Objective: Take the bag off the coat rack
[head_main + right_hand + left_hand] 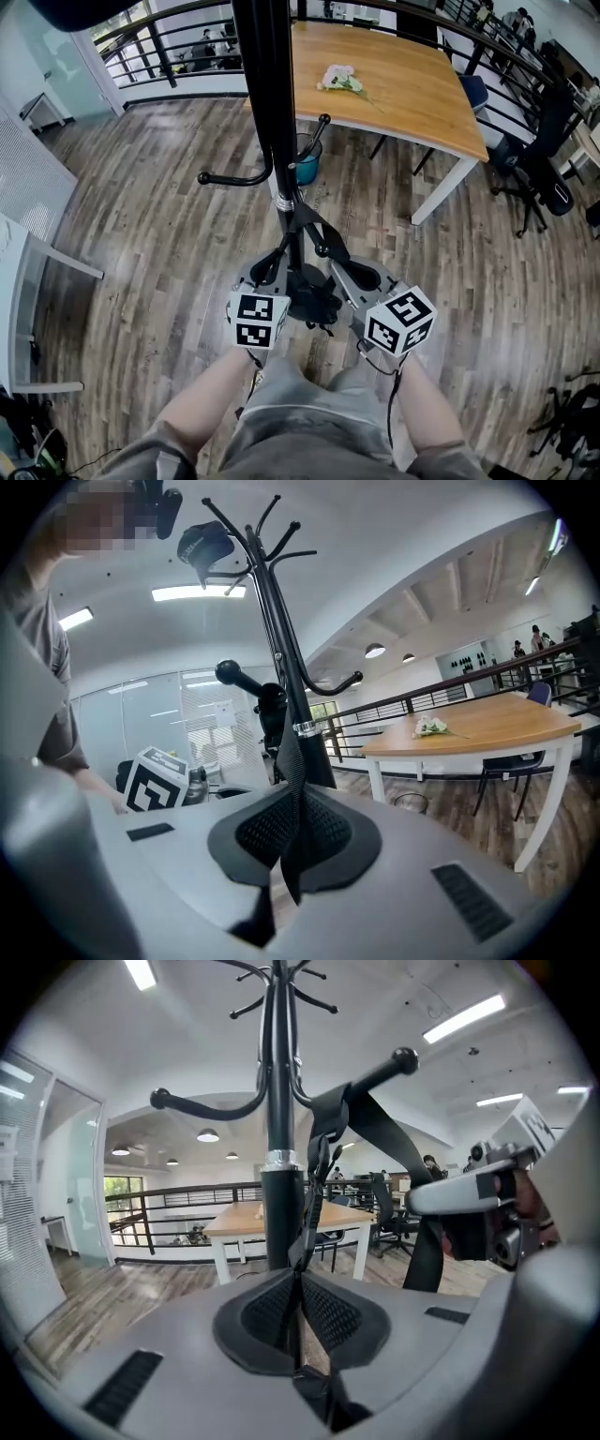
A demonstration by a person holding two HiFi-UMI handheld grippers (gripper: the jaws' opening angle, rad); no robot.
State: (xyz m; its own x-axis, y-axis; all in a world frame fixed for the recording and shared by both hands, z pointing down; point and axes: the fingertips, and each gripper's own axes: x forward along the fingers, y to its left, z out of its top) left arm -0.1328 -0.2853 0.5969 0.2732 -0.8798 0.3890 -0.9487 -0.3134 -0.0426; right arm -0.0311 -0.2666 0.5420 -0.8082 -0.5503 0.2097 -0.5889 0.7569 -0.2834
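The left tool point(300, 1288) is pinched shut on a bag strap point(314, 1194) hanging from the coat rack point(278, 1072). The right tool point(289, 832) clamps the other strap point(288, 752) of the bag point(314, 300).

The coat rack point(265, 94) is a black upright pole with a silver collar partway up; curved arms with ball ends branch from it, a higher cluster of prongs showing in the gripper views. The bag point(309, 298) is small, black and soft; it hangs low, close against the pole. Its black webbing straps point(325, 1129) loop over one ball-tipped arm and run down from there; one strap is pinched flat between the pads of the left gripper point(300, 1321), another between those of the right gripper point(286, 841).
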